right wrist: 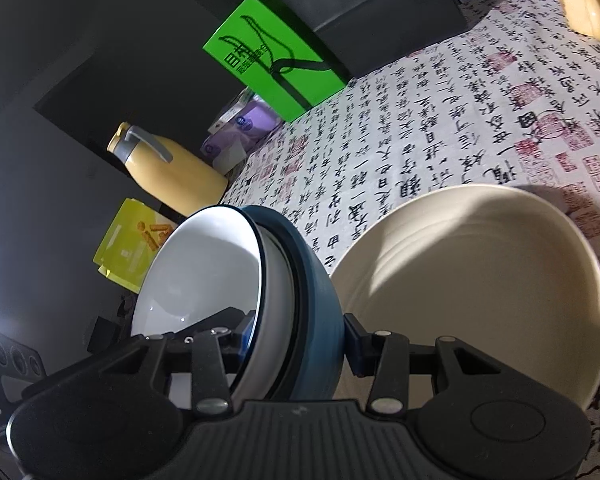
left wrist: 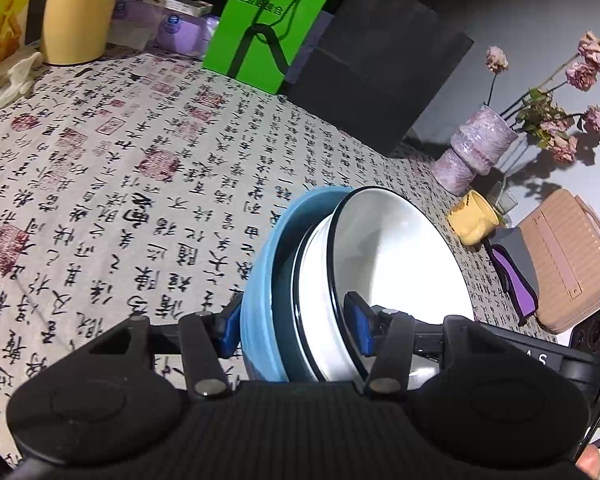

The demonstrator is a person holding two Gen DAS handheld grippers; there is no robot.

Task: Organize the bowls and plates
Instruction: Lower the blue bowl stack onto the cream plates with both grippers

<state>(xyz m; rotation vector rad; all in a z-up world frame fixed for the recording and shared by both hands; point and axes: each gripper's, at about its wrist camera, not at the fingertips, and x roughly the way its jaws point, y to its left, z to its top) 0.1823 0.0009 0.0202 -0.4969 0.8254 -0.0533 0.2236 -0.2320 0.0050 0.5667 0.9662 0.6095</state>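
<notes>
Calligraphy-printed cloth covers the tabletop, with black characters and red seal marks running across it. Along its far edge stand a yellow thermos jug, purple tissue packs, a bright green paper bag and a black paper bag. To the right in the left wrist view sit a lilac vase of dried pink roses, a yellow mug lying near it, and a tan ribbed case.

Both tongs grip the same nested stack: a white bowl with a dark rim sits inside a blue bowl, and the pair is tipped steeply on edge above the cloth. The left tongs pinch the stack's rim, one blue pad against the blue bowl's outer wall and the other inside the white bowl. The right tongs pinch the rim as well, one pad inside the white bowl and the other pressed on the blue bowl's outside.

Just beside the stack in the right wrist view, a cream plate lies on the tabletop, partly behind the right tongs' outer finger. A fingertip of the person shows at the bottom corner of the left wrist view.
</notes>
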